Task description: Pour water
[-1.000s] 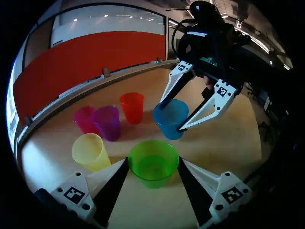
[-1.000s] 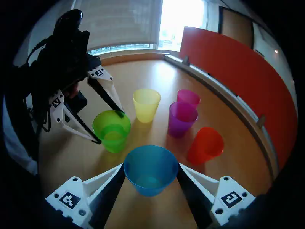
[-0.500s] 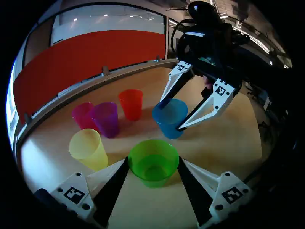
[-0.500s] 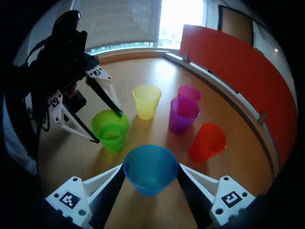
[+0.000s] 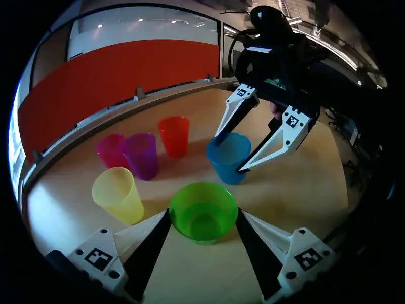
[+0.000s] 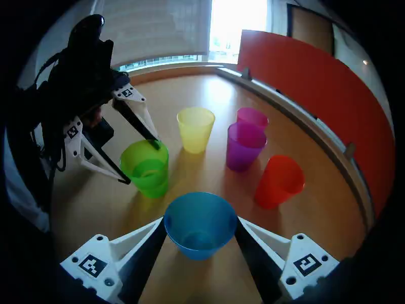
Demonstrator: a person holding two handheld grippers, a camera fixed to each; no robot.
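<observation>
As both of my grippers are engaged at once, each view looks along one pair of fingers toward the other; in the left gripper view, my left gripper has its two fingers pressed against opposite sides of the green cup, which sits upright between them, mouth open toward the camera; in the right gripper view, my right gripper holds the blue cup in the same manner, one finger on each flank, the cup upright; both pairs of fingers stand at cup width, neither wide nor closed; the green cup's lower part looks darker than its rim, yet I cannot tell for certain whether either cup holds water. The two held cups are near each other over the wooden table, not touching. Four further cups stand on the table beyond them: the yellow cup just beside my left finger; the purple cup and pink cup close together, apparently touching; the red cup apart from them, nearer the blue cup. A red partition panel runs along the table's far edge.
</observation>
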